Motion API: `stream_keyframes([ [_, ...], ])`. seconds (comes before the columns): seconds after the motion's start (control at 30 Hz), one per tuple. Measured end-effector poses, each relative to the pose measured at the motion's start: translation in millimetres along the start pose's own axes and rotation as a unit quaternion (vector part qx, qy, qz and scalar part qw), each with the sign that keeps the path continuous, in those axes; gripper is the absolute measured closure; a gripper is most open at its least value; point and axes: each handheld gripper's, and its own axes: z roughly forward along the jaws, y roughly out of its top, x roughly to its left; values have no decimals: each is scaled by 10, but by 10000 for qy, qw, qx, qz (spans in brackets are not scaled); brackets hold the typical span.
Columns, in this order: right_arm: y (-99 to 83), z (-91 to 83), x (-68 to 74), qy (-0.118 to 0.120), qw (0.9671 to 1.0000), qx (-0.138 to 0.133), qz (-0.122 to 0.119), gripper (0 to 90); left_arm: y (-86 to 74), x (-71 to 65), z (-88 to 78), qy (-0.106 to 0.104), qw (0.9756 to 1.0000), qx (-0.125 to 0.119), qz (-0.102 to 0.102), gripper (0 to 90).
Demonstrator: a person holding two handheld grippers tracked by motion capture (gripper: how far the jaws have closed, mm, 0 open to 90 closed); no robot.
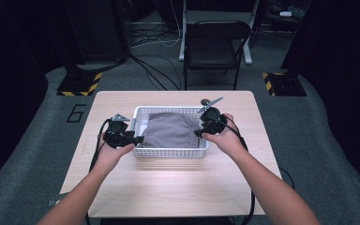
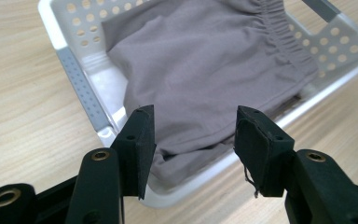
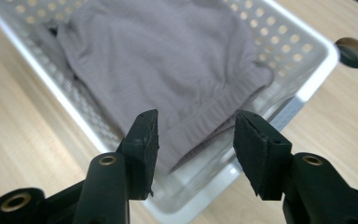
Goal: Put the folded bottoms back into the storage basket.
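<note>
Grey shorts lie folded in the white basket mid surface. Left gripper sits at the basket's left end, right gripper at its right end; both w/ fingers released, nothing between, cloth just beyond the tips. Looks like a two-sided pick-up or a let-go, can't tell which. If picking: go in low over the rim, pinch the outer folds at both ends together, lift level so the cloth doesn't snag the wall. Hidden: underside of the shorts, basket floor beneath, any layers below.
</note>
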Motion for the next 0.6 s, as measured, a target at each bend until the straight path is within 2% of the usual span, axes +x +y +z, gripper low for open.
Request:
stream_keyframes([
  [0.07,-85,4,84,17,10000,37,-88,502,-71,-33,-12,15,9999,41,148,477],
  [0.1,-113,7,113,35,9999,10,-114,502,-98,-45,-15,6,9998,44,178,477],
  [0.13,-143,9,151,101,9999,2,-31,502,-122,-52,-28,-39,9997,91,200,477],
  [0.2,-164,10,170,117,9999,-22,-105,502,-152,-64,-29,-54,9998,59,184,477],
  [0.23,-190,6,204,180,9998,-21,-45,502,-176,-66,-37,-64,9997,97,225,477],
  [0.27,-241,9,261,283,9995,-41,-114,502,-232,-73,-43,-126,9998,68,156,477],
  [0.43,-347,18,363,421,9990,-71,-151,502,-348,-71,-56,-220,9998,32,10,477],
  [0.5,-387,22,391,440,9989,-93,-156,502,-403,-59,-51,-215,9998,-7,-13,477],
  [0.6,-449,37,418,420,9989,-65,-201,502,-499,-39,-50,-217,9997,59,-69,476],
])
